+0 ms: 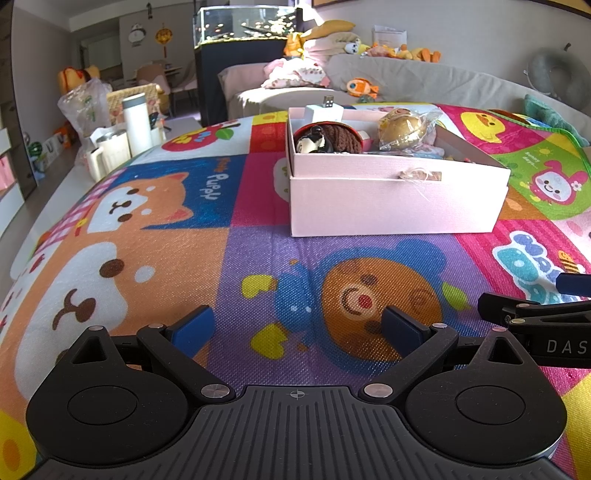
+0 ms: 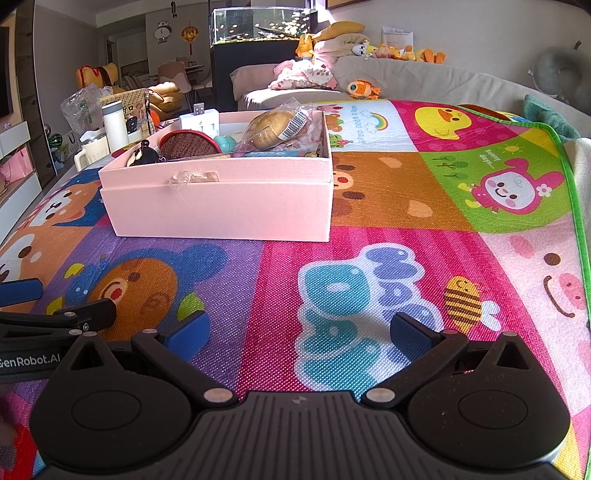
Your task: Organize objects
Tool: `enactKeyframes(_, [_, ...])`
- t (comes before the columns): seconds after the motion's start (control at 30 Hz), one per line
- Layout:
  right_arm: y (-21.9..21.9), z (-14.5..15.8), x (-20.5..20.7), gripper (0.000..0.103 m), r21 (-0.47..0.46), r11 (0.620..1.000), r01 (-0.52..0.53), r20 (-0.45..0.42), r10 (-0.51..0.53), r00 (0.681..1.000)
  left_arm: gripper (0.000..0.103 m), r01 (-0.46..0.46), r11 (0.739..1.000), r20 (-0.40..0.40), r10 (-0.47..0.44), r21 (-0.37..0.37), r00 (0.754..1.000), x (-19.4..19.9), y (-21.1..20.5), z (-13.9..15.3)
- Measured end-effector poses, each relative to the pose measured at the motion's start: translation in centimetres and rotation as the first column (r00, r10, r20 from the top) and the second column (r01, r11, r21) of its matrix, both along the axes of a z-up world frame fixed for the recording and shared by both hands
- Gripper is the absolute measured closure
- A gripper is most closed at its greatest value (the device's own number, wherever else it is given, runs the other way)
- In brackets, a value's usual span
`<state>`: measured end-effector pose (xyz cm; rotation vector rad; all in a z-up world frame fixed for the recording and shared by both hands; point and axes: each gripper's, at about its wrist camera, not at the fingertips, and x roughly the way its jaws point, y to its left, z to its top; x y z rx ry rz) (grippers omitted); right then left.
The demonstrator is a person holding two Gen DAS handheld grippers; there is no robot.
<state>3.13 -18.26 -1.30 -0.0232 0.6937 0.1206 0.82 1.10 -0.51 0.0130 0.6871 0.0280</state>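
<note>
A pink box stands on the cartoon play mat, ahead of both grippers. It holds a gold ball in clear wrap, a brown knitted piece, a black and white figure, a white block and other small items. My left gripper hovers open over the mat, nothing between its blue pads. My right gripper is open too, empty, to the right of the left one. Each shows at the other view's edge.
Beyond the mat's left edge stand a white bottle, mugs and a plastic bag. A grey sofa with plush toys runs behind the mat, and a fish tank lies farther back.
</note>
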Motion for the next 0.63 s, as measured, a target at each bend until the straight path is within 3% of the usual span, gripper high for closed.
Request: enactKeyframes(0.63, [0.07,0.03,-0.14,0.0,-0.003,1.0,0.001,0.0,-0.001,1.0,0.003,0.001,1.0,0.0,-0.001,-0.004,1.0,-0.04,-0.09,-0.01])
